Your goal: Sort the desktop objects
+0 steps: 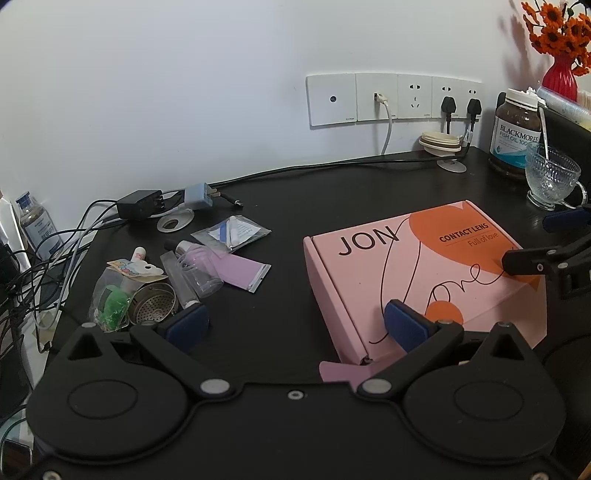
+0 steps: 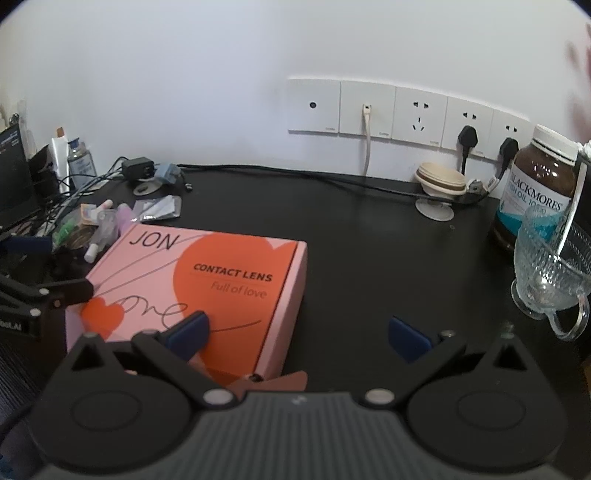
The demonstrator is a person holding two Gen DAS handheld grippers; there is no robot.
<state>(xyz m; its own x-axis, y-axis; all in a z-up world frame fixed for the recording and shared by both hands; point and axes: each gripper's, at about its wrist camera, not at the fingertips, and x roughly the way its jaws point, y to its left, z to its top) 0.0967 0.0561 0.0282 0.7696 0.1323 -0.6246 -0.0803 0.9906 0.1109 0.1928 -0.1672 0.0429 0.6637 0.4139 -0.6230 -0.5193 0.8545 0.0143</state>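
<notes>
Only the left wrist view shows the red vase [image 1: 560,76] of orange flowers [image 1: 557,27]. A spoon [image 2: 571,218] stands in the glass cup [image 2: 550,273]. The left gripper [image 1: 295,325] and right gripper [image 2: 299,334] both have jaws wide, holding nothing, over the closed pink contact lens box [image 1: 417,273].

A pink box [image 1: 417,273], at about 3 o'clock on the black desk in the left wrist view, carries "JON" in thin black capitals, "CONTACT LENS" and "Full of love" on an orange heart, and a looping script "Love" across its lid. At 2 o'clock, a brown supplement jar [image 1: 515,129] reads "BLACKMORES" above "FISH OIL 100", the number cut off by a spoon. In the right wrist view, the same jar [image 2: 539,184] stands at 3 o'clock. Print on a small bottle [image 1: 35,225] at 9 o'clock is too blurred to read.
</notes>
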